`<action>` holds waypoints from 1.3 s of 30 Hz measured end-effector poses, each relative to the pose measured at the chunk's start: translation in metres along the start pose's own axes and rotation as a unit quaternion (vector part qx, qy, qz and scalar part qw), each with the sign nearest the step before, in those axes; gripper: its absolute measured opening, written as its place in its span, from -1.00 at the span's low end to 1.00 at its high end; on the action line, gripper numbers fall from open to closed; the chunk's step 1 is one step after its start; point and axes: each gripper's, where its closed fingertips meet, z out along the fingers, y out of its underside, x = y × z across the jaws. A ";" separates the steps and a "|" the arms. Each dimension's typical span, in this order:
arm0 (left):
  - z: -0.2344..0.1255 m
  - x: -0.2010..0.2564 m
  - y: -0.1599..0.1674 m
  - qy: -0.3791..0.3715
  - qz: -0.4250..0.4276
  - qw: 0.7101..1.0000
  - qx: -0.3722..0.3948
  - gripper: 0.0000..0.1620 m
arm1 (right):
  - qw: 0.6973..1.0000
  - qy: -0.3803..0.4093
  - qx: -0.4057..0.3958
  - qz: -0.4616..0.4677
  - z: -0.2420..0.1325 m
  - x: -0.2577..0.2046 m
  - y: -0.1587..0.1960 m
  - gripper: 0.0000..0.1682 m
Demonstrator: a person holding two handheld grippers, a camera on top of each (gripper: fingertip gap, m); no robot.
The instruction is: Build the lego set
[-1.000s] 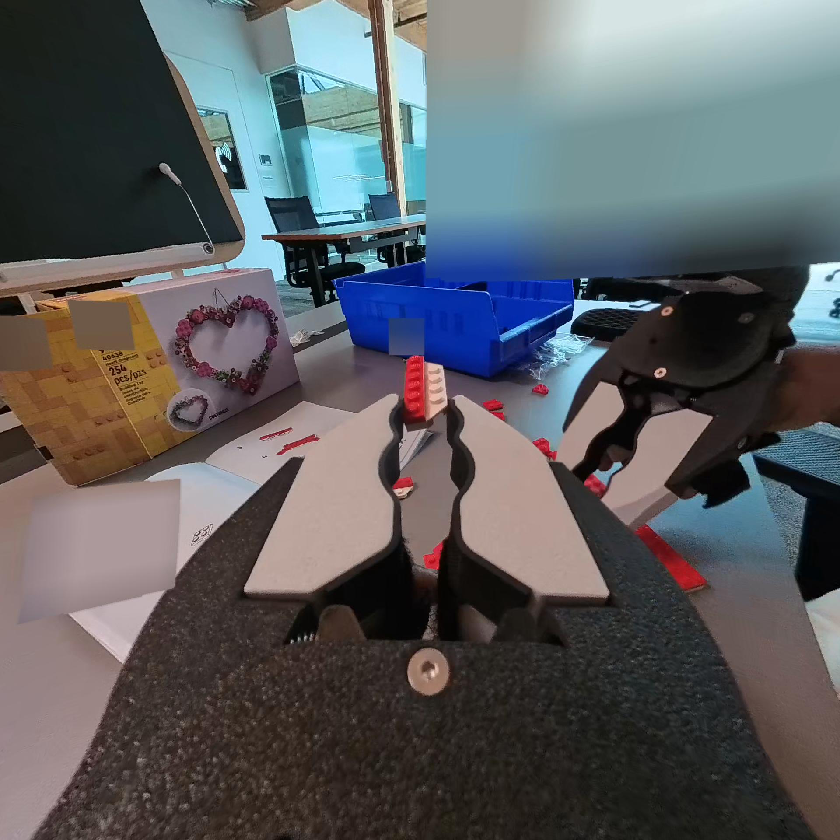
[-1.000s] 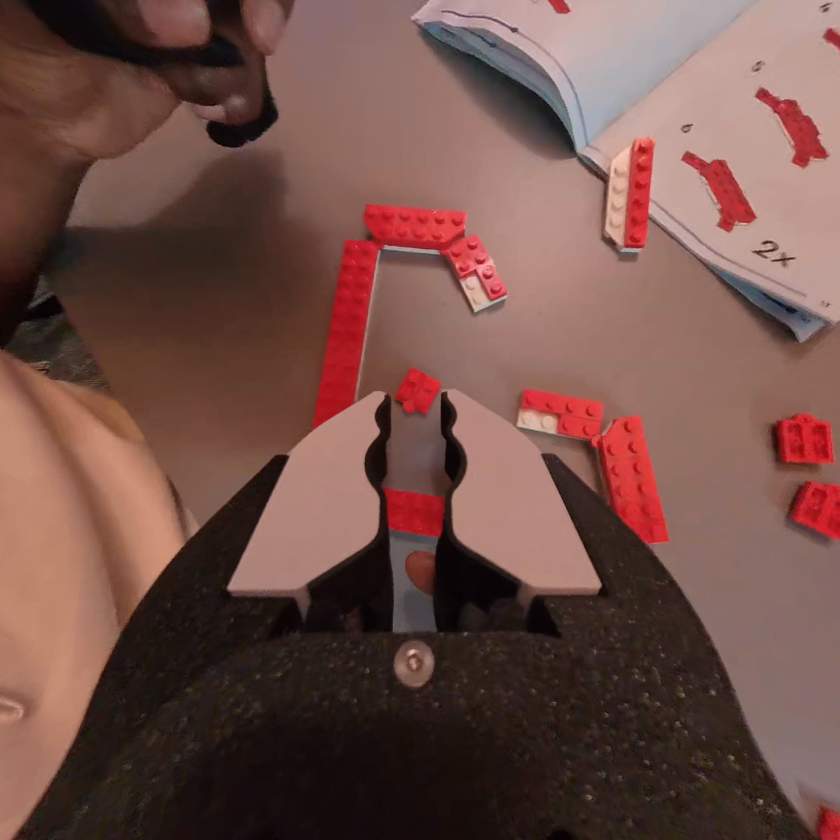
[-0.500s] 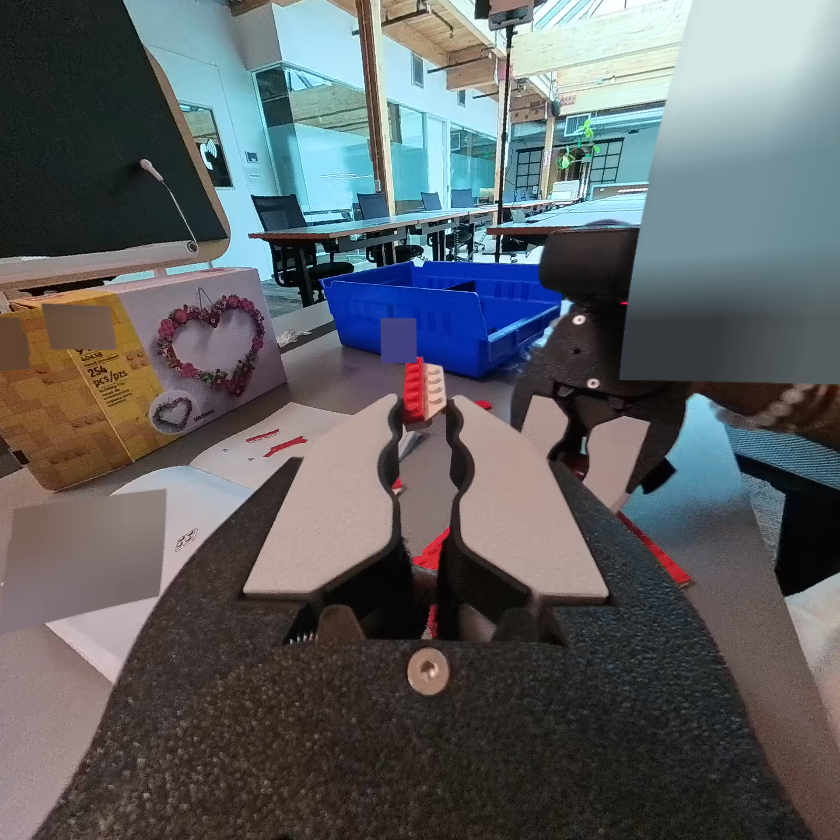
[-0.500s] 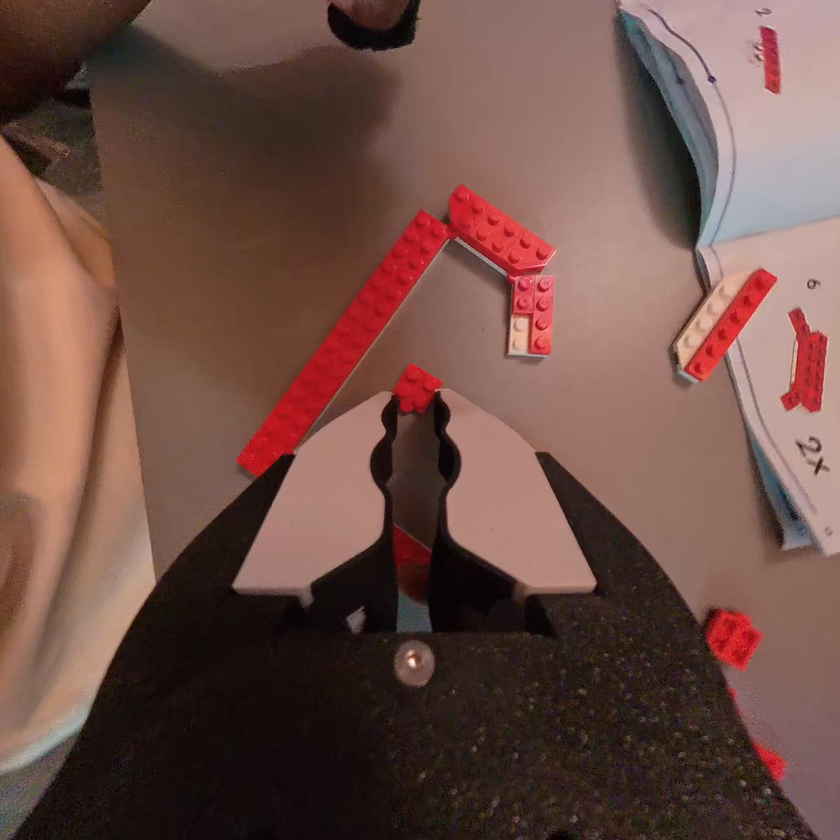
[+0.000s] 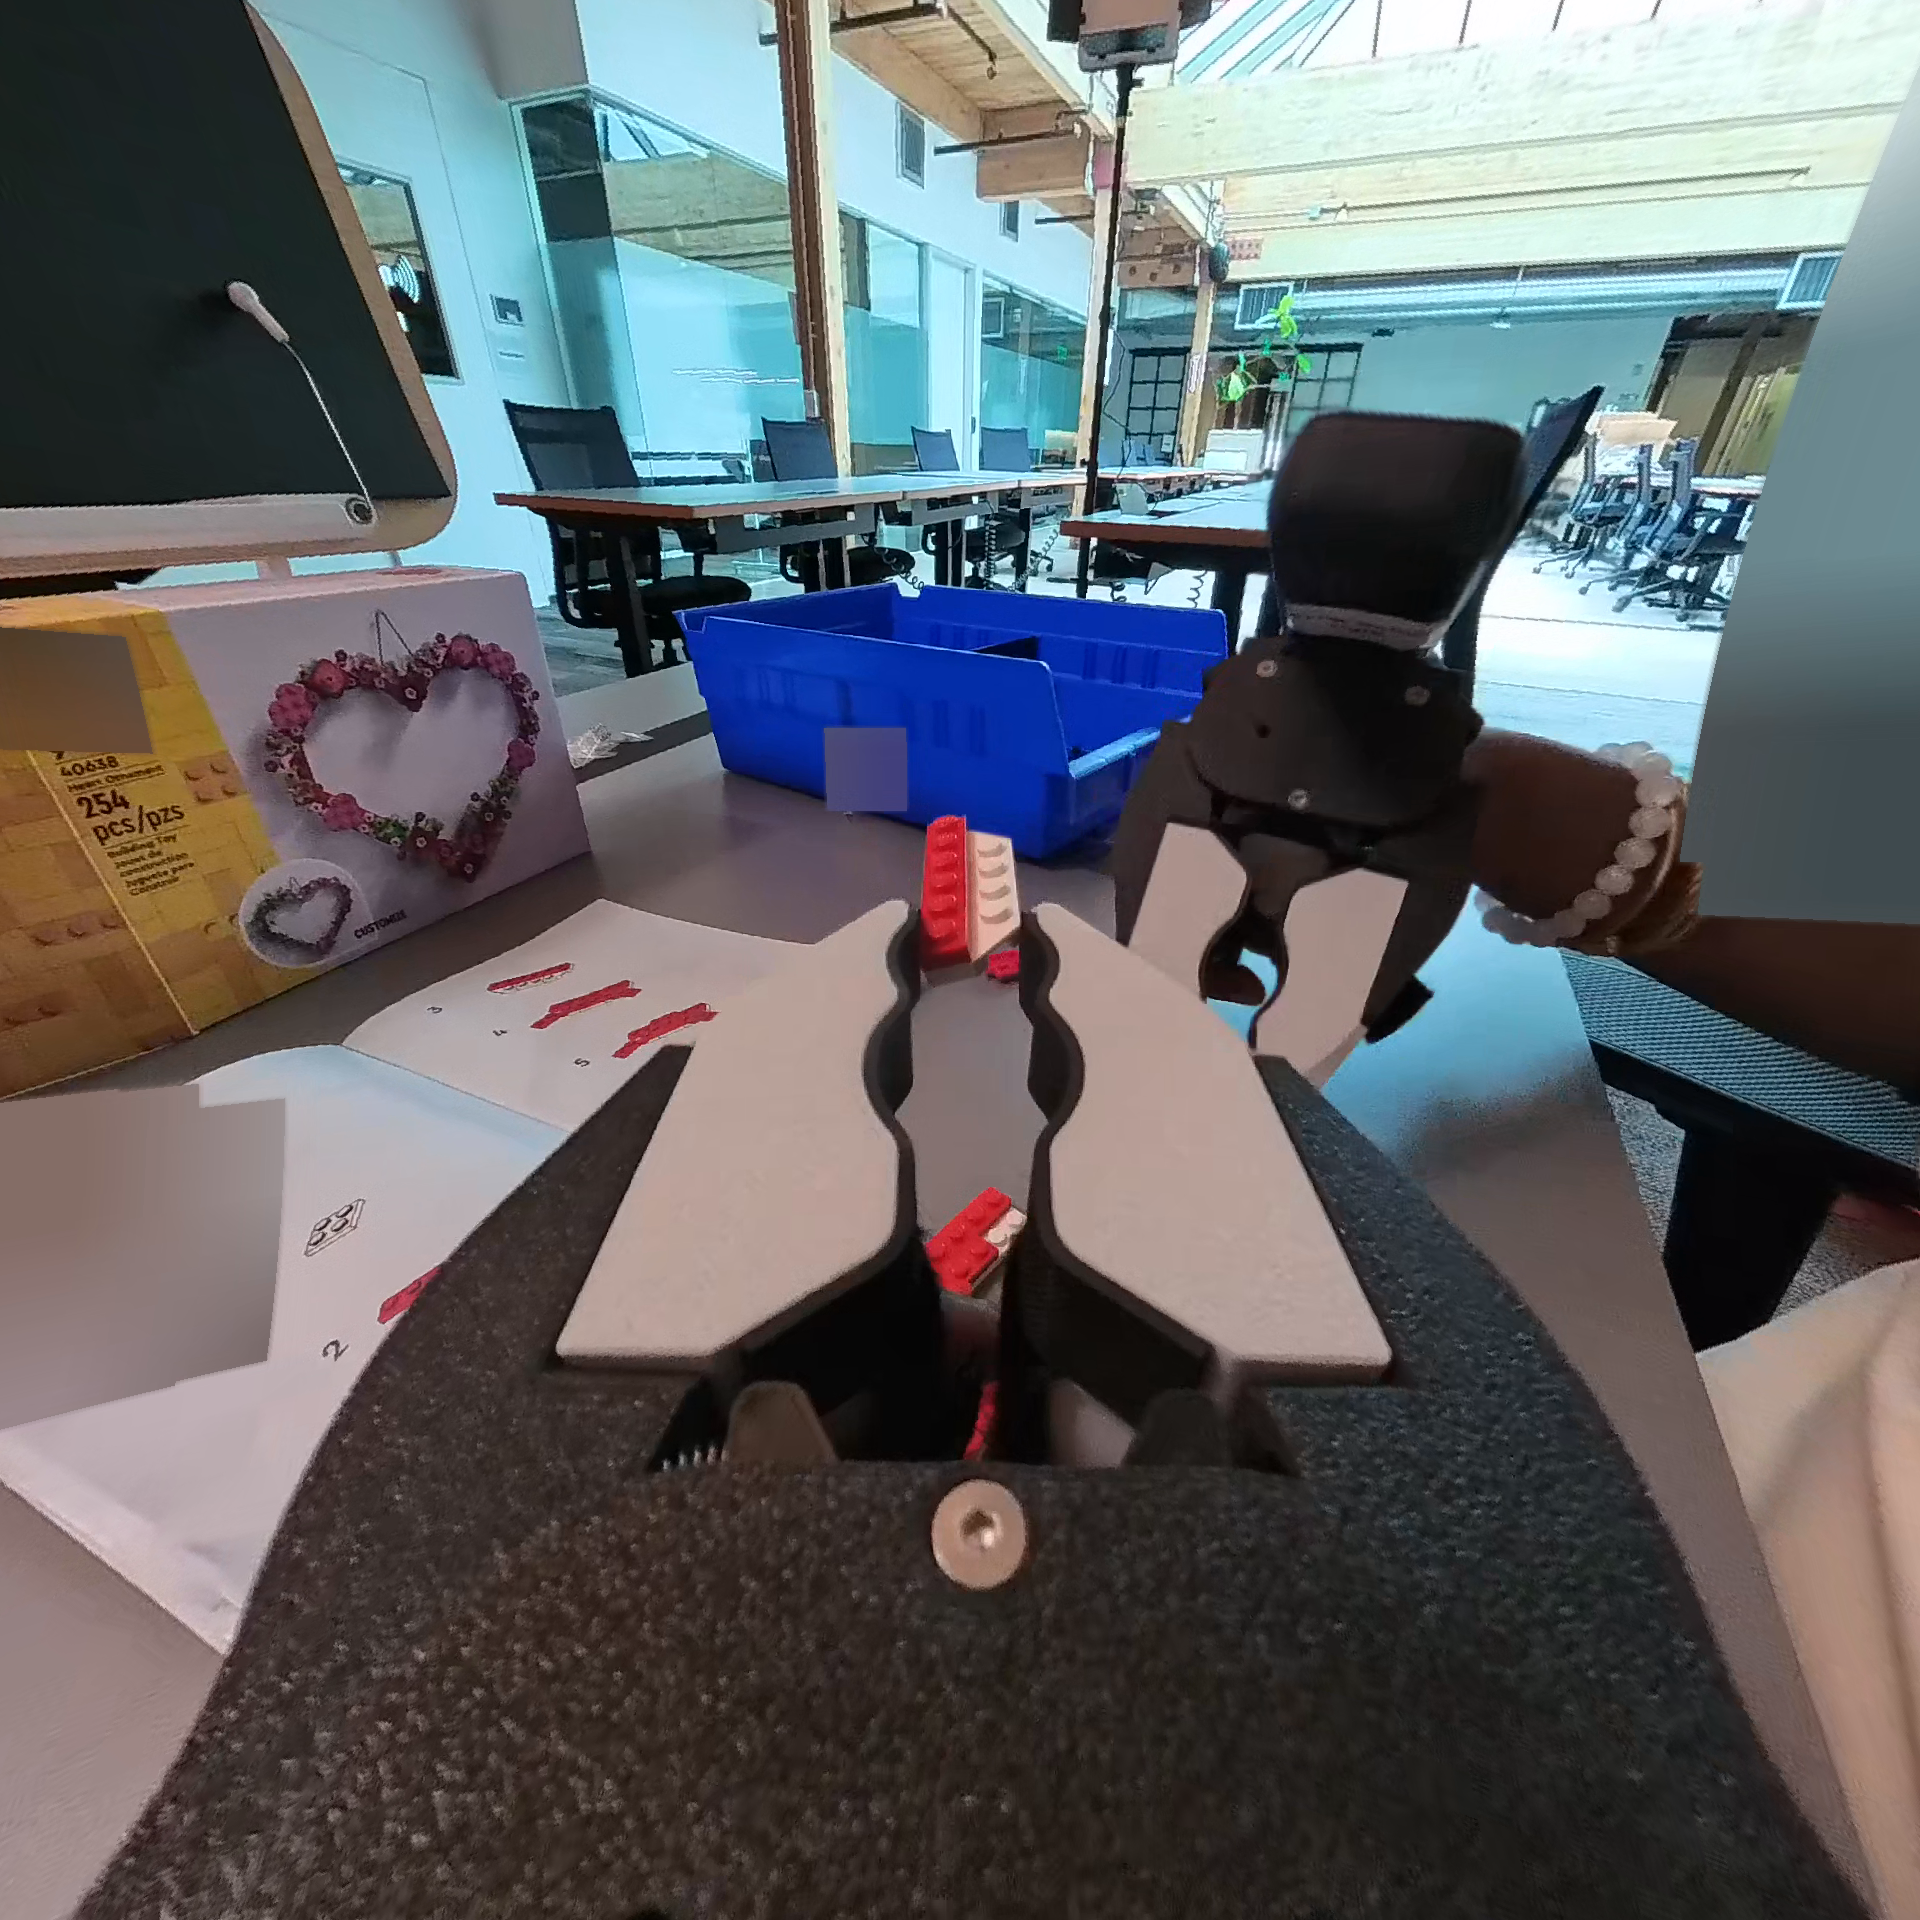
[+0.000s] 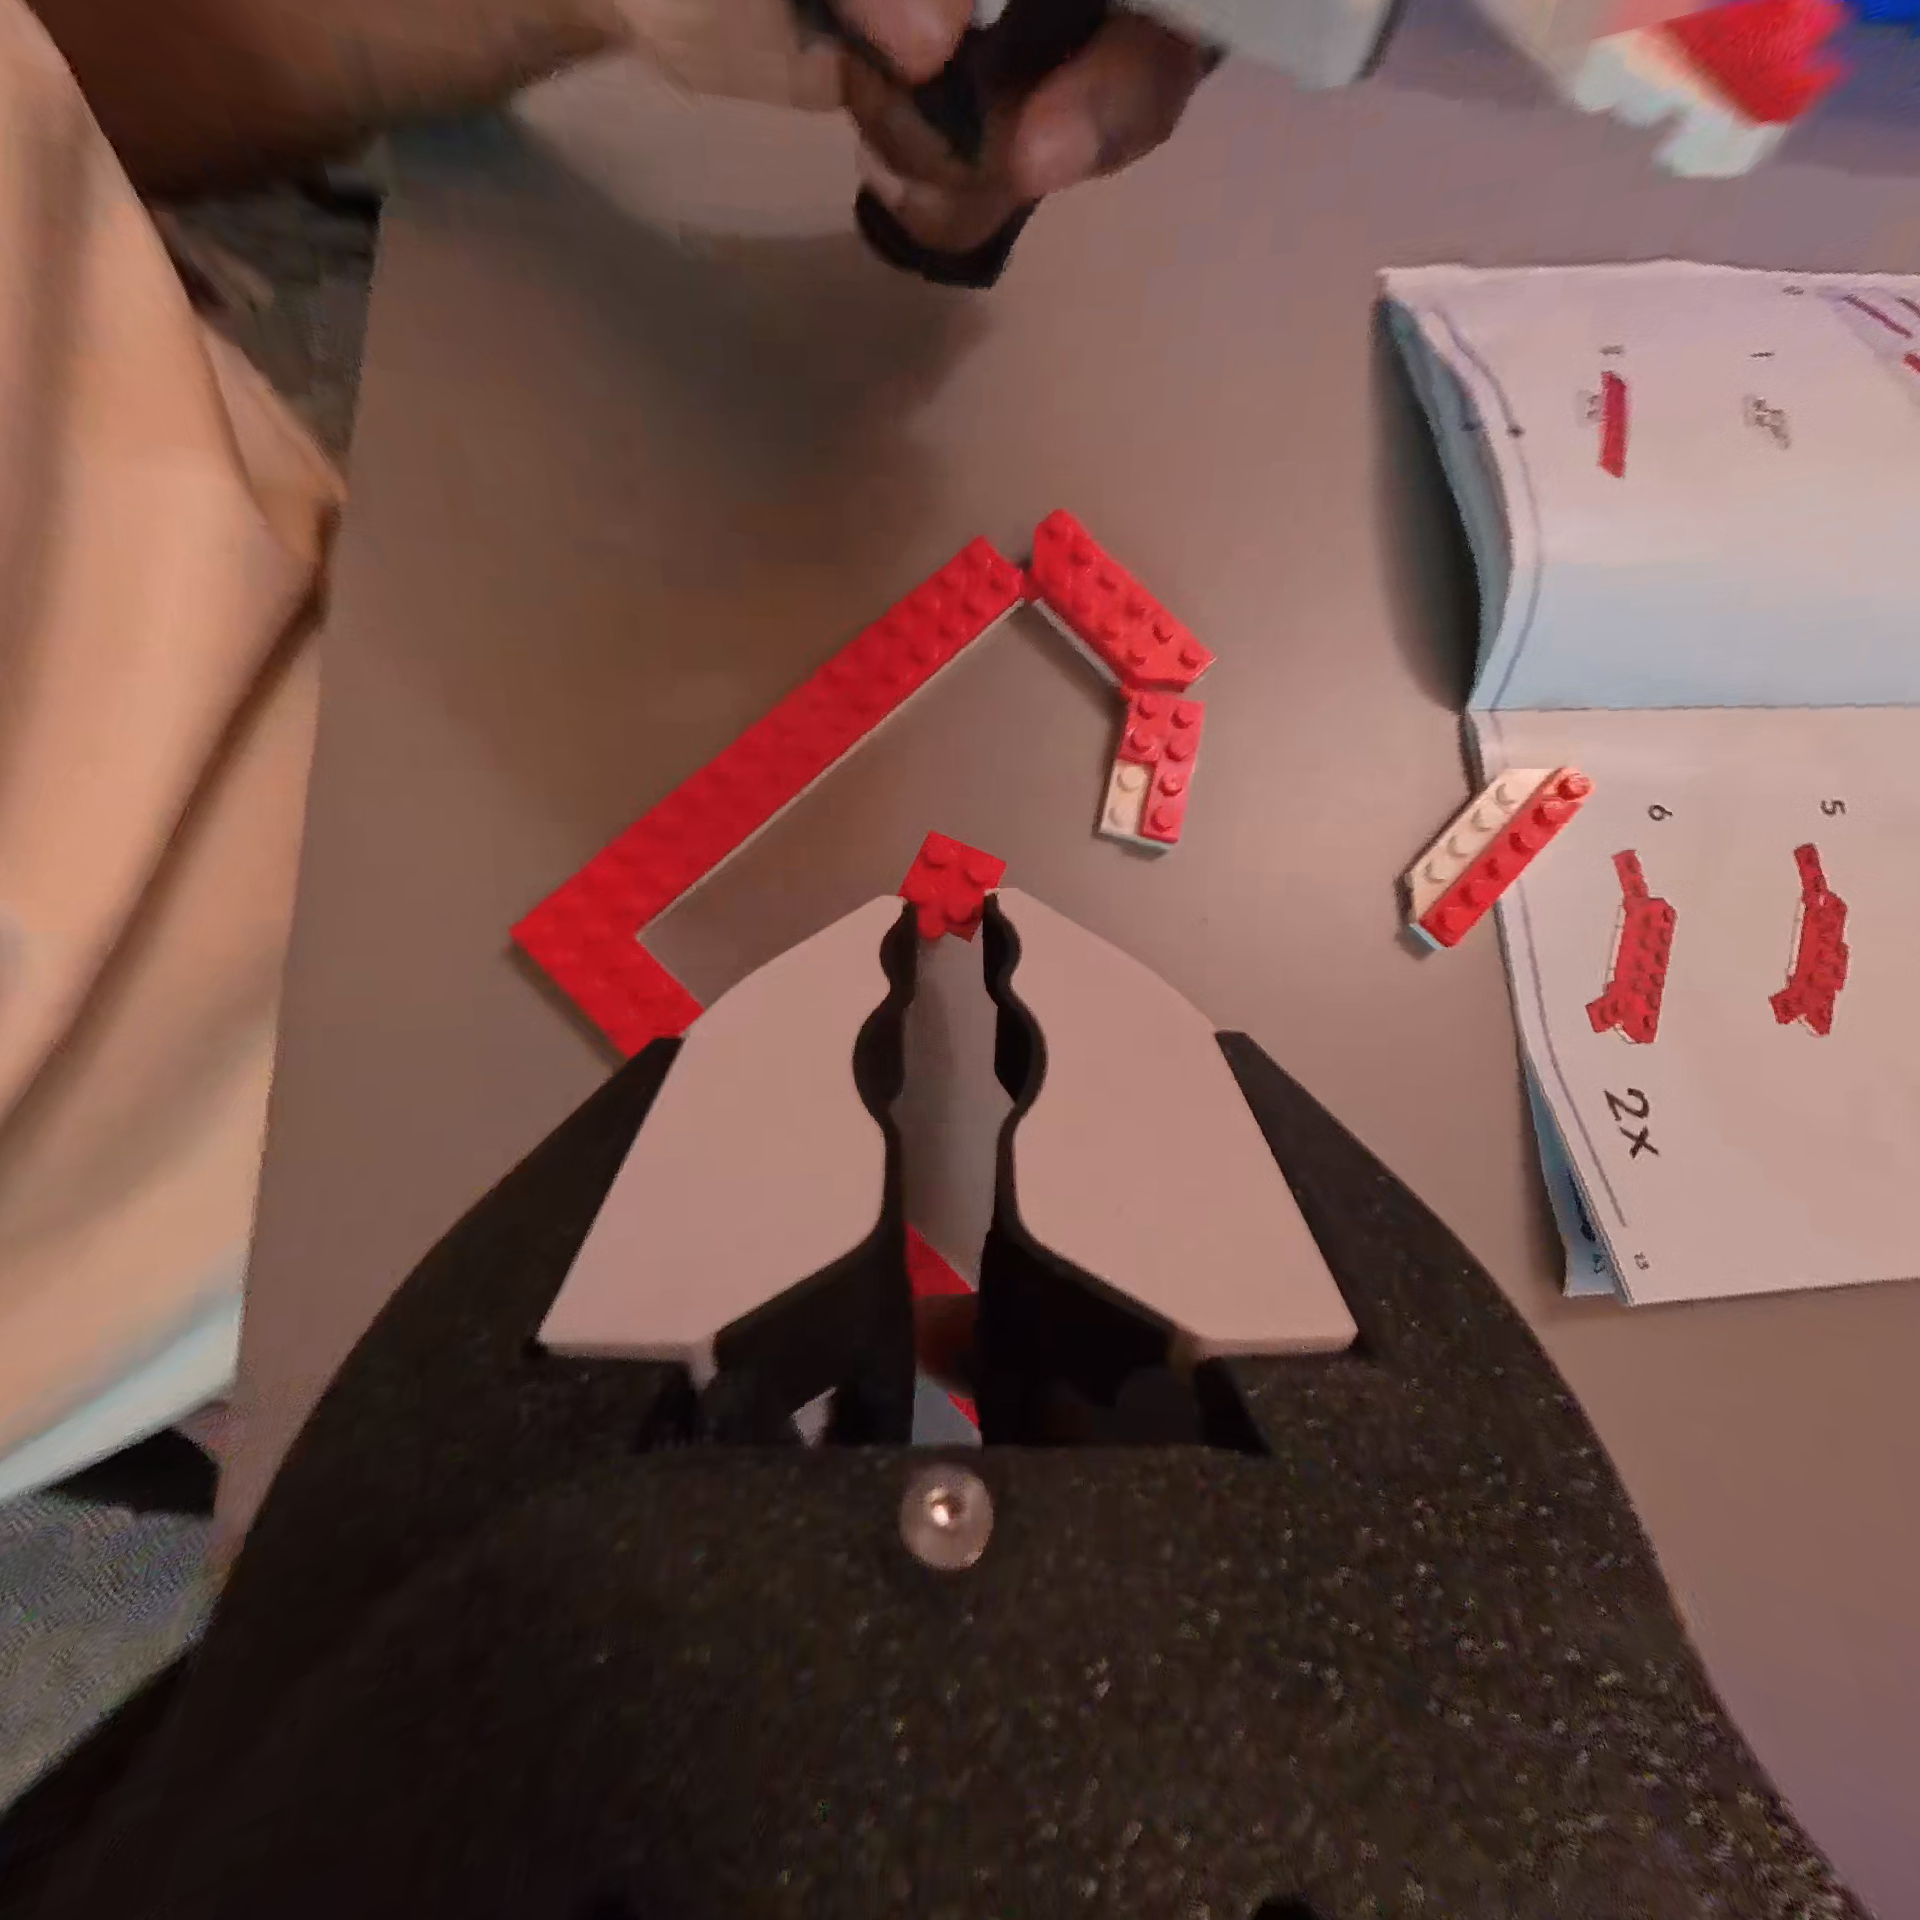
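Note:
My left gripper (image 5: pixel 966 925) is shut on a red-and-white plate stack (image 5: pixel 966 883), held upright above the table. It shows blurred at the top right of the right wrist view (image 6: pixel 1714 73). My right gripper (image 6: pixel 948 902) is shut on a small red square plate (image 6: pixel 951 878), low over the grey table. Just beyond it lies the red frame: a long red plate (image 6: pixel 769 769) with a corner piece and a red-and-white end (image 6: pixel 1153 769). The right gripper also shows in the left wrist view (image 5: pixel 1247 987), pointing down.
An open instruction booklet (image 6: pixel 1714 623) lies to the right, with a second red-and-white stack (image 6: pixel 1491 857) on its edge. A blue bin (image 5: pixel 935 686) and the set's box (image 5: pixel 260 790) stand at the back. The person's body borders the table at left (image 6: pixel 125 727). There is about 11 centimetres between the tips of the two grippers.
My right gripper has come down over the small red plate and closed on it, turning so the frame now lies diagonally. My left gripper still holds its stack, shifted slightly.

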 end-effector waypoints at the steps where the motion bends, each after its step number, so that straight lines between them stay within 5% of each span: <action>1: 0.000 0.000 0.000 0.000 0.002 1.000 -0.001 -0.79 | 1.000 -0.001 -0.016 -0.018 0.003 0.000 0.004 -0.86; 19: 0.000 0.000 0.001 -0.002 0.003 1.000 -0.002 -0.79 | 0.998 -0.002 -0.019 -0.054 0.016 -0.001 0.001 -0.81; 24: -0.004 -0.002 -0.008 0.011 -0.045 0.998 0.032 -0.79 | 0.987 0.049 0.152 0.025 -0.015 0.013 -0.032 -0.72; 27: -0.005 -0.006 -0.009 0.008 -0.067 0.997 0.040 -0.79 | 0.943 0.075 0.309 0.100 -0.054 0.026 -0.052 -0.71; 30: -0.006 -0.006 -0.012 0.003 -0.056 0.997 0.044 -0.79 | 0.910 0.057 0.382 0.149 -0.077 0.026 -0.057 -0.72; 39: -0.004 -0.004 -0.007 -0.002 -0.044 0.998 0.032 -0.79 | 0.961 0.075 0.239 0.114 -0.035 -0.014 -0.023 -0.63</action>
